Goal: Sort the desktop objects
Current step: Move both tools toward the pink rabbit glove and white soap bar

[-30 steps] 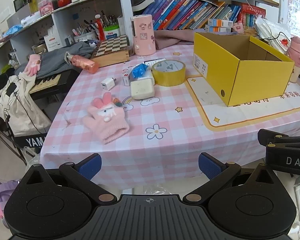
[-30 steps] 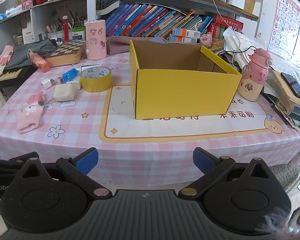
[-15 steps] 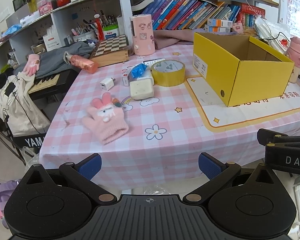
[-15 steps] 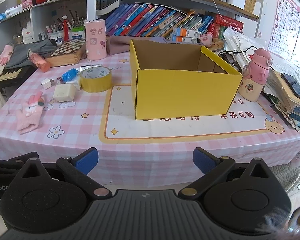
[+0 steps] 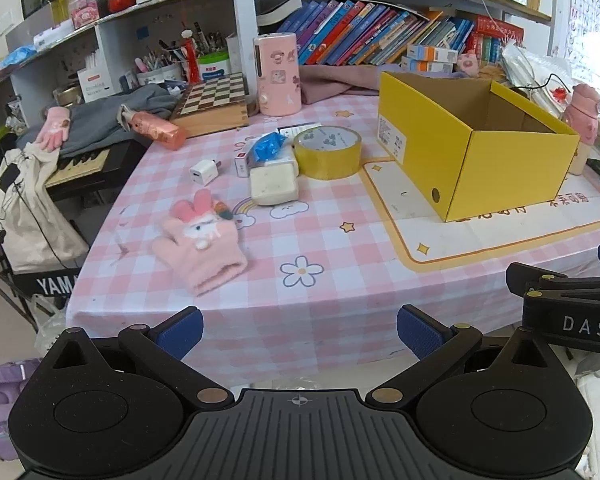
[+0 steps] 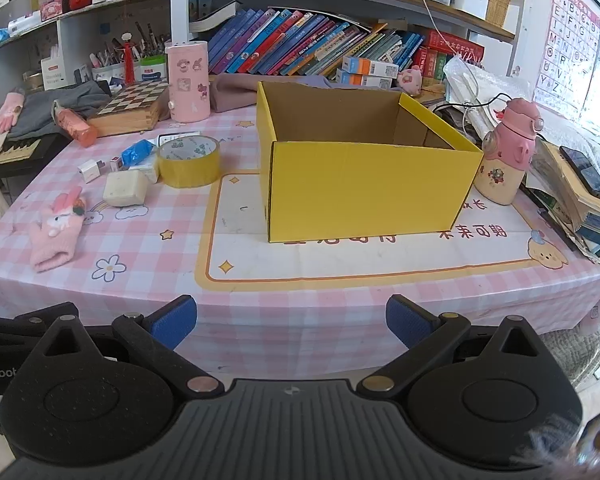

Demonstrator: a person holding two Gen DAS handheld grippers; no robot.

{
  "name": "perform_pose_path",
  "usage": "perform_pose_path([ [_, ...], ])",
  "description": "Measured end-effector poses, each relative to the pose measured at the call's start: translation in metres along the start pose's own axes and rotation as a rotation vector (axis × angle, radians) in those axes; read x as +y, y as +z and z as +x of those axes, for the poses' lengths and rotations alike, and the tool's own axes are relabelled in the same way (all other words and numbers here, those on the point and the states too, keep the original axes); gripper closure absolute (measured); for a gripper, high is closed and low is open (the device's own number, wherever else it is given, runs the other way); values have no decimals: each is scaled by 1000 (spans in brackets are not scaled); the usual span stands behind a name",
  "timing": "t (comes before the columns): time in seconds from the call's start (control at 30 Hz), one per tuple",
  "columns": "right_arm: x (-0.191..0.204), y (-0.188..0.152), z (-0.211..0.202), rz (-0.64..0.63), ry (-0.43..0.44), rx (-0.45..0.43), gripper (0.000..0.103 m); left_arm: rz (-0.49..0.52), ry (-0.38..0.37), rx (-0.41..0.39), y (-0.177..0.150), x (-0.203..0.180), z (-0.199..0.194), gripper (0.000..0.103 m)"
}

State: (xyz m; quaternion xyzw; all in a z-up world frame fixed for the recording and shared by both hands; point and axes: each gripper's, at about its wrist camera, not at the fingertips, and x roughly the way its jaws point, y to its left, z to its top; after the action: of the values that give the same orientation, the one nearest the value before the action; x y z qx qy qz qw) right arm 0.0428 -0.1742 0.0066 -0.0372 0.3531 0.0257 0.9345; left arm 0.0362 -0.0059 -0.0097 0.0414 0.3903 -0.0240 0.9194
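An open, empty yellow box [image 6: 364,176] [image 5: 468,148] stands on the pink checked tablecloth [image 5: 324,240]. Left of it lie a yellow tape roll [image 5: 327,153] [image 6: 189,161], a cream block [image 5: 273,184] [image 6: 125,188], a blue packet [image 5: 266,147], a white charger [image 5: 204,172] and a pink bunny glove [image 5: 200,246] [image 6: 57,229]. My left gripper [image 5: 299,330] is open and empty, off the table's front edge. My right gripper [image 6: 291,322] is open and empty, in front of the box.
A chessboard [image 5: 214,98], a pink cylinder [image 5: 278,74], an orange bottle [image 5: 156,130] and grey cloth [image 5: 112,114] sit at the back left. A pink water bottle [image 6: 508,152] and stacked books with a phone [image 6: 584,184] stand right of the box. Bookshelves rise behind.
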Motion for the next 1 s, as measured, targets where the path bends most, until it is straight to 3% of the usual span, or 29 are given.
perform_pose_path([
  [0.43,7,2,-3,-2,-12,-20,1,24,6,-9,-3,8,2,0],
  [0.73,18,-1,-4,13,-32,-4,0,36,-71,-26,-7,22,-1,0],
  [1.0,34,-5,-10,21,-32,-1,2,5,-73,-34,-12,45,-5,0],
])
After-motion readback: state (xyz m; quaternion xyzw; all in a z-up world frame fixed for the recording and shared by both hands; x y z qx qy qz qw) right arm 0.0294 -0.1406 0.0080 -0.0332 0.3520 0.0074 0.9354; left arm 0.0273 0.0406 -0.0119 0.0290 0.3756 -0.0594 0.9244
